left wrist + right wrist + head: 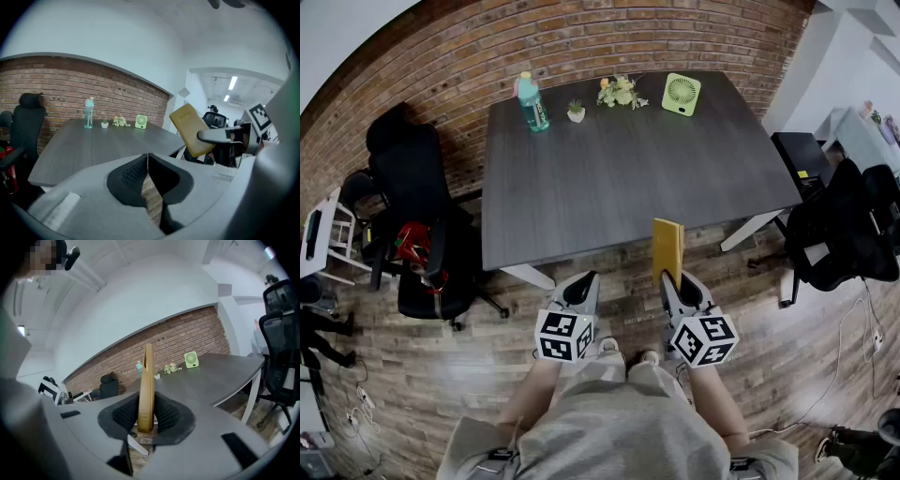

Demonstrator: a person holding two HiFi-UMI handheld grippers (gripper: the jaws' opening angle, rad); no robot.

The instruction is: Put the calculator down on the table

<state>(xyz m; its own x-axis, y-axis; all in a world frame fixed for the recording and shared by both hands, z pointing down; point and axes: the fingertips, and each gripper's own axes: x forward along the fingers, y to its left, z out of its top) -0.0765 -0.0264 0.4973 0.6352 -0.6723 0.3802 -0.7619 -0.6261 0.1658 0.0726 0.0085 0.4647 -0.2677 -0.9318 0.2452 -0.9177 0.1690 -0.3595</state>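
Observation:
The calculator (667, 248) is a flat mustard-yellow slab that stands on edge in my right gripper (677, 281), just short of the near edge of the dark grey table (628, 169). In the right gripper view the calculator (146, 390) shows edge-on, with both pads pressed on its faces. My left gripper (580, 289) hangs beside it over the wooden floor, its jaws shut with nothing between them. The left gripper view shows its own gripper (148, 174) closed and the calculator (191, 129) off to the right.
At the table's far edge stand a teal bottle (532, 101), a small potted plant (576, 112), a flower bunch (621, 92) and a green fan (682, 94). Black office chairs stand left (417, 225) and right (848, 225) of the table. Cables lie on the floor.

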